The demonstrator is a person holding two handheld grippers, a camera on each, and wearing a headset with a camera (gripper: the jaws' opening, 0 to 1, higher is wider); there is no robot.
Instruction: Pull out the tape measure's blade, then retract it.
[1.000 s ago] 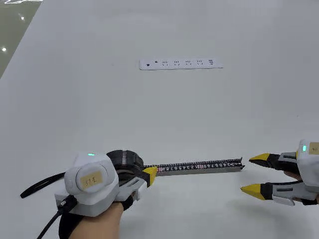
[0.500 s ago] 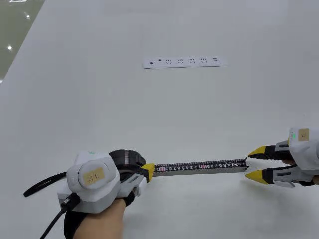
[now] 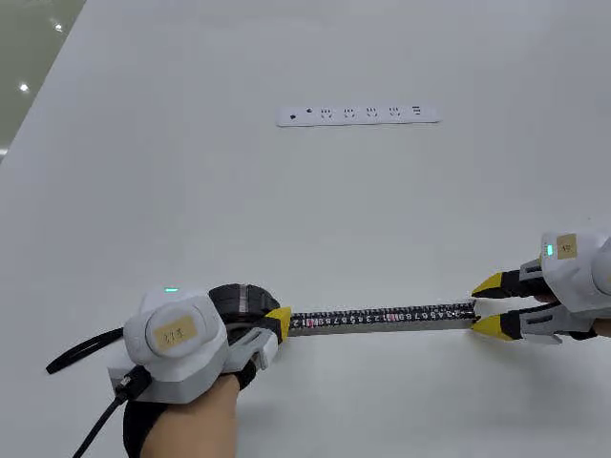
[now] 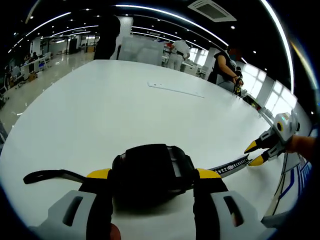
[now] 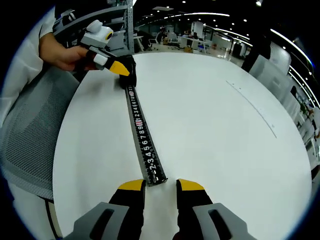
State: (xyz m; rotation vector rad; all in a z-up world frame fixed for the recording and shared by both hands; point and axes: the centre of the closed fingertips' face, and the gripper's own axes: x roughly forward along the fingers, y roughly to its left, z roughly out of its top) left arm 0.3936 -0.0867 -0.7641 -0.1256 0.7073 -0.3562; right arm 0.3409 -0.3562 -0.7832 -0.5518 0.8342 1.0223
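At the near left, the left gripper point(image 4: 152, 173) is clamped on the black tape measure point(image 3: 243, 300). Its blade point(image 3: 382, 317) lies flat on the table point(image 3: 286, 210), long axis running straight to the right. The right gripper point(image 3: 488, 306) is the nearer to the tip. Its fingers are spread either side of the end hook point(image 5: 158, 178), not pinching it yet.

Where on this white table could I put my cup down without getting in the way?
The white table is bare between the white power strip and the extended black tape blade, and left of the strip. The near edge is crowded: left tongs grip the black tape measure case, right tongs straddle the blade's tip.
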